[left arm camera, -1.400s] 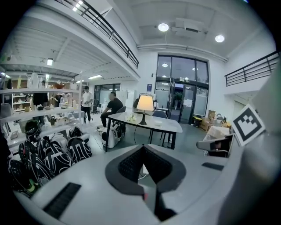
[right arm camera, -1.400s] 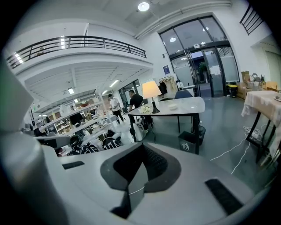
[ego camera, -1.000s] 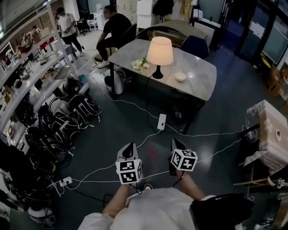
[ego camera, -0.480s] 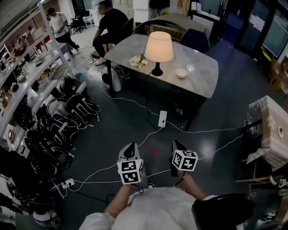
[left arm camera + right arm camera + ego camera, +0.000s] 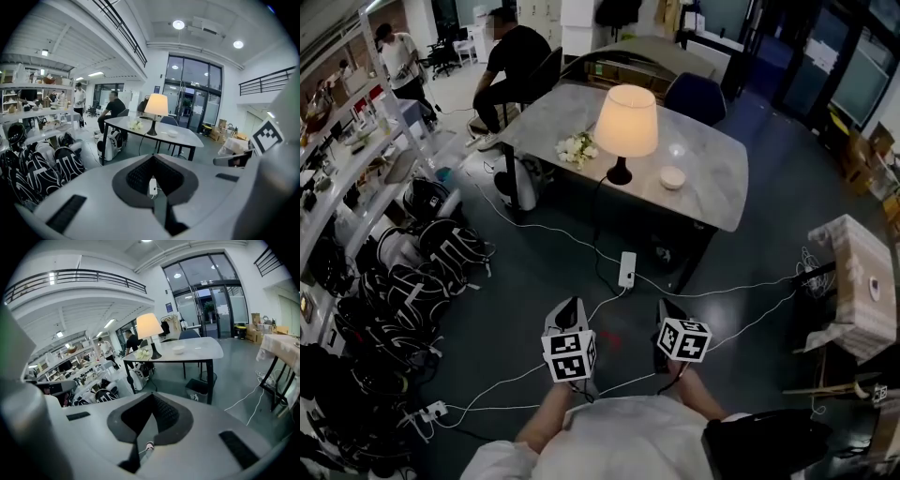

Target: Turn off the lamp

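Observation:
The lamp is lit, with a cream shade on a dark base, and stands on the grey marble table across the room. It also shows in the left gripper view as the lamp and in the right gripper view as the lamp, far off in both. My left gripper and right gripper are held side by side over the dark floor, well short of the table. Both point toward it. In each gripper view the jaws are shut with nothing held: left gripper, right gripper.
A white power strip and loose cables lie on the floor between me and the table. A white bowl and flowers sit by the lamp. Black backpacks line the left; a person sits beyond the table. A cloth-covered stand is at right.
Both grippers have been carried forward toward the table. The lamp, table and power strip now sit lower and nearer in the head view. The jaws have stayed shut.

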Demonstrator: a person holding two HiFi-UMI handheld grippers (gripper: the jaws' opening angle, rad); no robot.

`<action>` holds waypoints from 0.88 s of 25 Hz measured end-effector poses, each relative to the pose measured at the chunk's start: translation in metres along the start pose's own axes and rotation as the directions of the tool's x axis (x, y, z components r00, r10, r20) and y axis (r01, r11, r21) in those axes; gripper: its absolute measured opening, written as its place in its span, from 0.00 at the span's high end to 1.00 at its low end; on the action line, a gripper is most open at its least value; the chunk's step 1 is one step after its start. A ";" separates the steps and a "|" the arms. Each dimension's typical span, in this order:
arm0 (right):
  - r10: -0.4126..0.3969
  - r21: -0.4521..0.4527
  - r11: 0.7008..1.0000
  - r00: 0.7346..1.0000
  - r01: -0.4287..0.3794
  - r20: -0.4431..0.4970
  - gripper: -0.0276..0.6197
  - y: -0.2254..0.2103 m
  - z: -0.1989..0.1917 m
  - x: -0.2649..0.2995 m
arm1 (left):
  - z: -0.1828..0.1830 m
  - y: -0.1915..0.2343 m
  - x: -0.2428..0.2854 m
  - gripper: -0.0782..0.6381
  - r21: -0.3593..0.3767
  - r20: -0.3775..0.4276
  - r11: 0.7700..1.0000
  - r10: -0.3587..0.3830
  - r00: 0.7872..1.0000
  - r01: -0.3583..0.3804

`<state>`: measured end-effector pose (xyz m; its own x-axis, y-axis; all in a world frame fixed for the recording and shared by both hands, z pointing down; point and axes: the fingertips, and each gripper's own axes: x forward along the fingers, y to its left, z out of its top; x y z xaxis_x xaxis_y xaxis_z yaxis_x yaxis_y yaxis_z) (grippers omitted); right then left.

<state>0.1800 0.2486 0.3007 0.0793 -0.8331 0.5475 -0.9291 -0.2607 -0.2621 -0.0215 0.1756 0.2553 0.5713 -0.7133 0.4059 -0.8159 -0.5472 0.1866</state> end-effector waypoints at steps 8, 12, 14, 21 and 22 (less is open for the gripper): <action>-0.041 0.053 0.998 0.999 0.041 -0.006 0.96 0.005 0.053 0.048 | 0.040 0.037 0.063 0.90 -0.046 -0.006 0.998 -0.042 0.999 0.041; -0.032 0.069 0.997 0.999 0.032 -0.003 0.96 0.027 0.081 0.084 | 0.057 0.064 0.094 0.90 -0.072 -0.003 0.996 -0.055 0.998 0.055; -0.026 0.062 0.998 1.000 0.027 -0.012 0.96 0.037 0.091 0.100 | 0.063 0.079 0.110 0.90 -0.092 -0.005 0.994 -0.055 0.998 0.054; -0.031 0.027 0.999 0.999 0.032 -0.017 0.96 0.075 0.127 0.151 | 0.097 0.131 0.149 0.90 -0.120 0.018 0.991 -0.061 0.998 0.062; -0.026 0.024 0.999 1.000 0.026 -0.014 0.96 0.082 0.133 0.157 | 0.101 0.137 0.155 0.90 -0.124 0.018 0.990 -0.065 0.998 0.067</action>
<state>0.1647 0.0312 0.2597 0.0984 -0.8189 0.5655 -0.9177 -0.2945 -0.2668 -0.0352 -0.0542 0.2535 0.6245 -0.6840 0.3770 -0.7808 -0.5351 0.3225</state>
